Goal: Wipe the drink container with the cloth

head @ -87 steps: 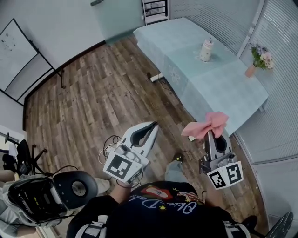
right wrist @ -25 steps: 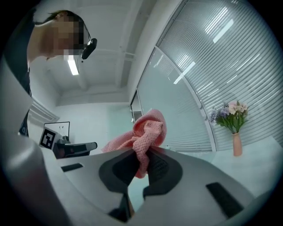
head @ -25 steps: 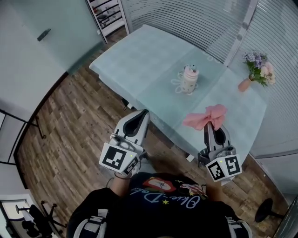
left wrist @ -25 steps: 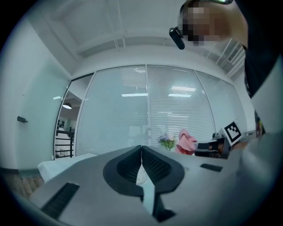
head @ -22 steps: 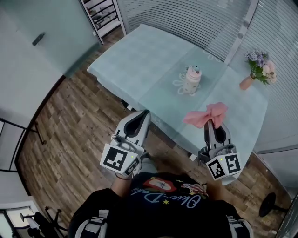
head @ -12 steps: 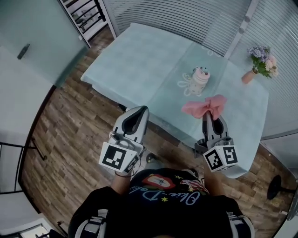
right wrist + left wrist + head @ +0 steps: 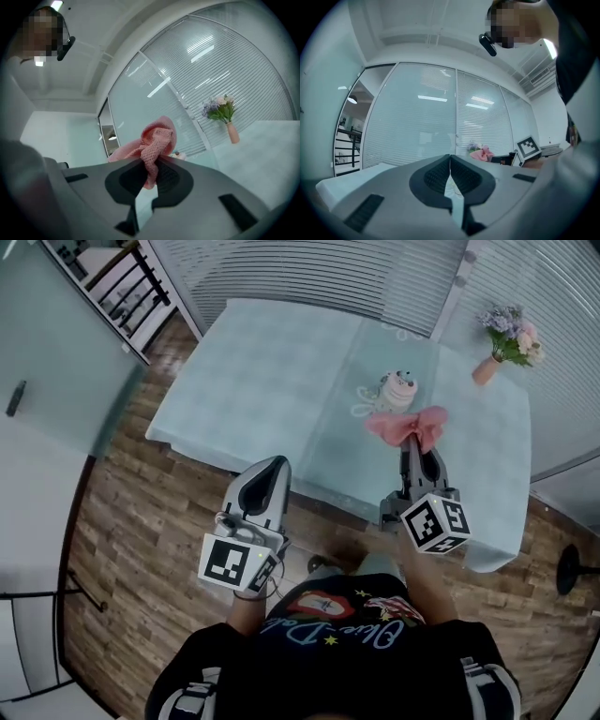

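- Only the right gripper view shows the weave; the pink cloth is an open mesh knit, bunched and pinched between the black ribbed pads of the right gripper, with its free end flopping up above the jaws
- The head view alone gives us the layout; the drink container, squat and white with a pinkish top and a looped cord beside it, stands upright on the table, which has a pale green checked covering; from that angle the cloth sits just in front of the container, and we cannot tell whether they touch
- The left gripper view settles what the head view leaves unclear; the left gripper has its ribbed pads pressed together at the tips, with nothing held between them; off to one side it also catches the cloth and the right gripper's marker cube
- A slim peach vase of purple and pink flowers stands at the far corner of the table, well apart from the container; both the head view and the right gripper view show it
- For writing, we find only black-and-white square codes on the cubes and white cursive lettering on the person's black shirt, which we cannot read
- The floor is wood plank; slatted blinds line the wall beyond the table
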{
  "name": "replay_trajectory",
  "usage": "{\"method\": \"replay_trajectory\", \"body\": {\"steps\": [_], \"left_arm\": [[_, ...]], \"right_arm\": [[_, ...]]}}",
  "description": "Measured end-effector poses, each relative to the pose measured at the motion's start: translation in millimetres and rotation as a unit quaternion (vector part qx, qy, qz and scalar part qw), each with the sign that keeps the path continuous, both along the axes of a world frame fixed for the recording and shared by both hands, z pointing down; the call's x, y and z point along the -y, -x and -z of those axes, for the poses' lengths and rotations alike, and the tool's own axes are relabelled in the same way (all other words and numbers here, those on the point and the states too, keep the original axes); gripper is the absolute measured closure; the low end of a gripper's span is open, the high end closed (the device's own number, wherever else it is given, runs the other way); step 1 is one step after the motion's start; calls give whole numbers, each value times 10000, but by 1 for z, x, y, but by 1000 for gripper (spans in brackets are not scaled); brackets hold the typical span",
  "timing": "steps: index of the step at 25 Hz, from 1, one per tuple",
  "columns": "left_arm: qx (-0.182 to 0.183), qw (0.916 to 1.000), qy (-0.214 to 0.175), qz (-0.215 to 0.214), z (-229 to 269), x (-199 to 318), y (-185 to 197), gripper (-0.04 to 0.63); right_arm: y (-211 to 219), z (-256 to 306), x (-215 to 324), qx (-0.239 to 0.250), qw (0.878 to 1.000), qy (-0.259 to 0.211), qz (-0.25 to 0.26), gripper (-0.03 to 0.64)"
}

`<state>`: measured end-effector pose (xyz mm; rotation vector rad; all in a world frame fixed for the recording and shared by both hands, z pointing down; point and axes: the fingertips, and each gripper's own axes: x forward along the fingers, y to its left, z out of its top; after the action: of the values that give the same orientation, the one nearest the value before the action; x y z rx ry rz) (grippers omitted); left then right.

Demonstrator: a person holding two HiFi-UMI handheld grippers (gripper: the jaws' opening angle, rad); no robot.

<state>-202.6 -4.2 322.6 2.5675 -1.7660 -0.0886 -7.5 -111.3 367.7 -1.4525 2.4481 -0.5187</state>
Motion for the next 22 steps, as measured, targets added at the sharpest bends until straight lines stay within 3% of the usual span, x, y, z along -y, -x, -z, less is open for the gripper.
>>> {"method": "replay_trajectory", "body": {"steps": [6, 13, 22], "left_arm": [[-88, 9998, 71, -152, -6, 26, -9, 591], [25, 10000, 59, 8, 4, 53, -3, 591], [177, 9993, 196, -270, -2, 99, -26, 591]], "right_arm": [[-7, -12, 24, 50, 9996, 255, -63, 600], [-25, -31, 57, -222, 9984, 517, -27, 600], [3, -64, 74, 368, 9946, 972, 56, 600]]}}
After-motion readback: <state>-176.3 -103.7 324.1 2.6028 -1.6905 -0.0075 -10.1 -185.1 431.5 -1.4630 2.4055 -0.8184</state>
